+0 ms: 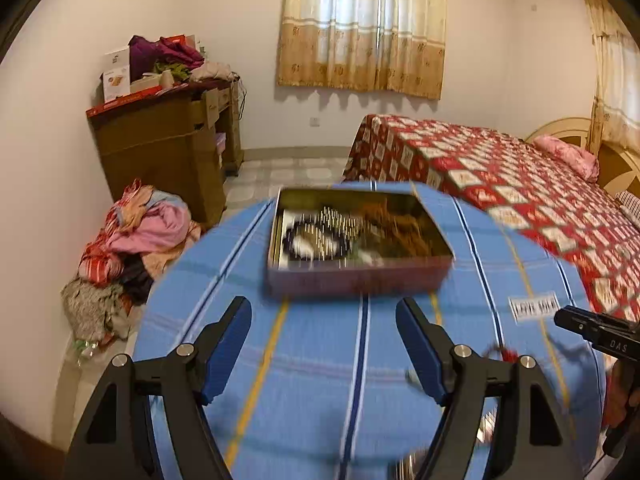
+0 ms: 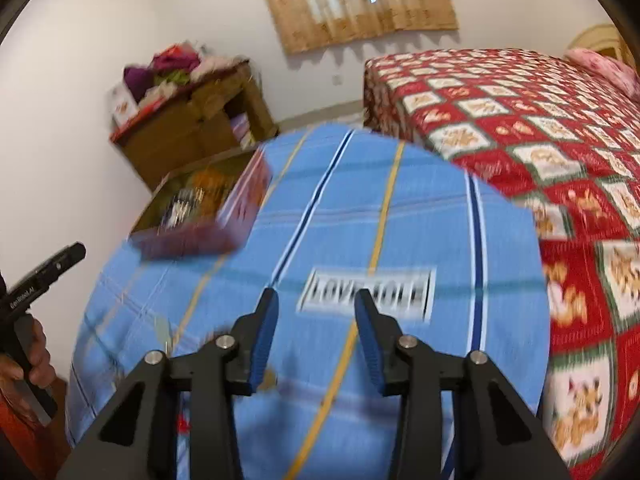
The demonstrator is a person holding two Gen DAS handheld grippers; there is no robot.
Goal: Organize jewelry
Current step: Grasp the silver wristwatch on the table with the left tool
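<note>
Bedroom, blue striped tabletop (image 1: 320, 360). Jewelry tin (image 1: 356, 236) at twelve o'clock, lid off. Left claw (image 1: 324, 344) and right claw (image 2: 316, 332) both apart, empty. Step, judged: between picks. Next: reach for a loose piece.

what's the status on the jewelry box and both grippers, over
Left gripper open, empty. Right gripper open, empty. Jewelry box open on blue cloth, untouched. Nothing in the way.

Left gripper (image 1: 324, 344), jaws apart and empty, faces jewelry tin (image 1: 360, 240).
</note>
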